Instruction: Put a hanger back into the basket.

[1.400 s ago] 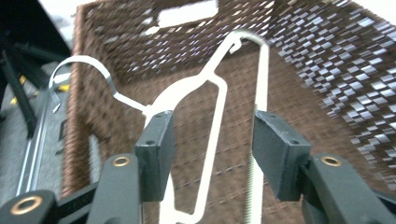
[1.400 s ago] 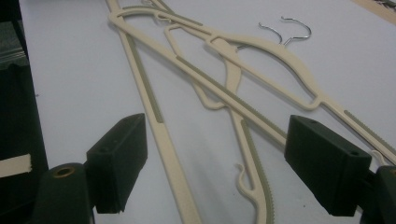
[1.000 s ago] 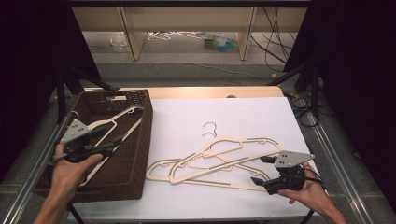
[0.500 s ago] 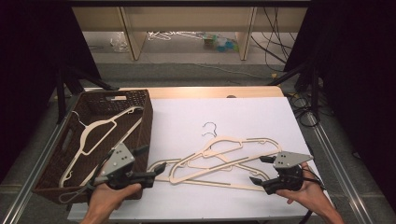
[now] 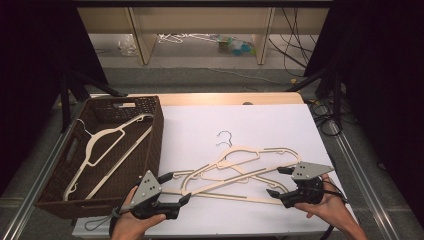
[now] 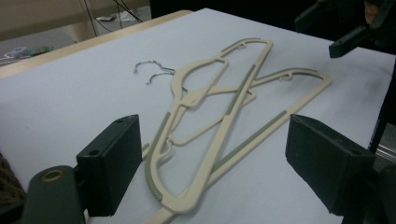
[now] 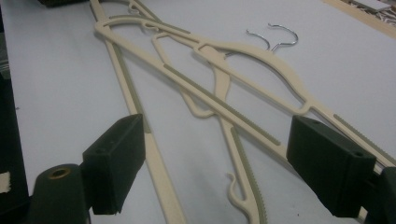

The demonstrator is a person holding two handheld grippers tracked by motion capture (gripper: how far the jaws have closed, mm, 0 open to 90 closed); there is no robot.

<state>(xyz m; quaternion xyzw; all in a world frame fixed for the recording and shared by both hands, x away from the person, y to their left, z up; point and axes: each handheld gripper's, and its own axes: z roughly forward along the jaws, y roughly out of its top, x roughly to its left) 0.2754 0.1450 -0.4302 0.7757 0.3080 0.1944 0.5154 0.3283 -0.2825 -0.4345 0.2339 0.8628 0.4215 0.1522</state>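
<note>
Both grippers low at near edge, jaws wide.
Left gripper (image 5: 176, 189) jaws just been opening, nothing between; right gripper (image 5: 279, 181) gaping, pointing left.

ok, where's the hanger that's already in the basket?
High view: the hanger lies inside the brown basket at the table's left, hook toward its far left side.

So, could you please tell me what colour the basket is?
Dark brown woven basket, clearest in the high view.
</note>
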